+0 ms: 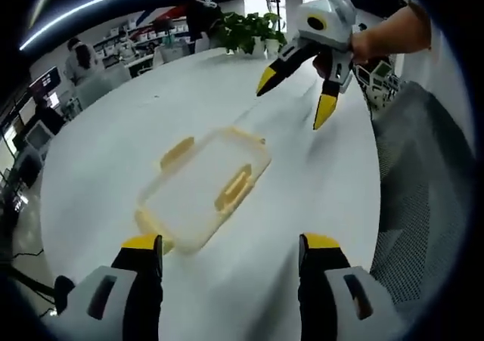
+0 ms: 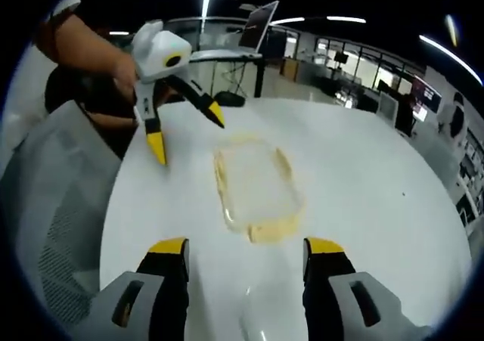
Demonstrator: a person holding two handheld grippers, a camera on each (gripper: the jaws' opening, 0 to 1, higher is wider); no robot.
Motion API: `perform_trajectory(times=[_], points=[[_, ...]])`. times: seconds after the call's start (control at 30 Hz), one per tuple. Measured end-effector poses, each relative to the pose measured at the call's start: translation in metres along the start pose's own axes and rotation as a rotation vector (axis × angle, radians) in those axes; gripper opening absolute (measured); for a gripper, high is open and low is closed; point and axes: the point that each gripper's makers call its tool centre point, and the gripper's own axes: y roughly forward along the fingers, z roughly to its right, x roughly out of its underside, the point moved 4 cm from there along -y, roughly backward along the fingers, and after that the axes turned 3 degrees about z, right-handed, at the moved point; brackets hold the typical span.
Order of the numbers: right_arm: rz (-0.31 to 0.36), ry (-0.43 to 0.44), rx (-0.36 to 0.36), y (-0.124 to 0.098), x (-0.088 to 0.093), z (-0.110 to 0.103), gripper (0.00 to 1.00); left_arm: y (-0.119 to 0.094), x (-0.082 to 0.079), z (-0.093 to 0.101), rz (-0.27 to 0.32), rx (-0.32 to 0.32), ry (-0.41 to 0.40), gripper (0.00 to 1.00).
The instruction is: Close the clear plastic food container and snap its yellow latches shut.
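Observation:
A clear plastic food container [image 1: 203,188] with yellow latches lies flat on the white table [image 1: 318,205], lid on top. One long-side latch [image 1: 233,187] and one short-end latch [image 1: 176,151] stick outward. My left gripper [image 1: 231,250] is open, hovering just short of the container's near end. The right gripper [image 1: 293,99] hangs open above the table beyond the container, held by a hand. In the right gripper view the container [image 2: 255,184] lies ahead of my open right gripper [image 2: 246,254], and the left gripper [image 2: 187,133] hovers open past its far left corner.
A grey mesh chair [image 1: 423,197] stands at the table's right edge, seen also as the chair [image 2: 45,220]. A potted plant [image 1: 246,31] sits at the far end of the table. A laptop [image 2: 257,20] stands on a desk beyond the table. Office desks and people fill the background.

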Motion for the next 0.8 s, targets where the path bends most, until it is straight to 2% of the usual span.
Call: perform_trajectory(times=[0.43, 0.8], points=[[-0.079, -0.065, -0.038, 0.020, -0.001, 0.014, 0.61, 0.003, 0.002, -0.022, -0.058, 0.026, 0.077, 0.72], [-0.133, -0.108, -0.063, 0.030, 0.001, 0.025, 0.61, 0.008, 0.011, -0.034, -0.118, 0.050, 0.135, 0.69]])
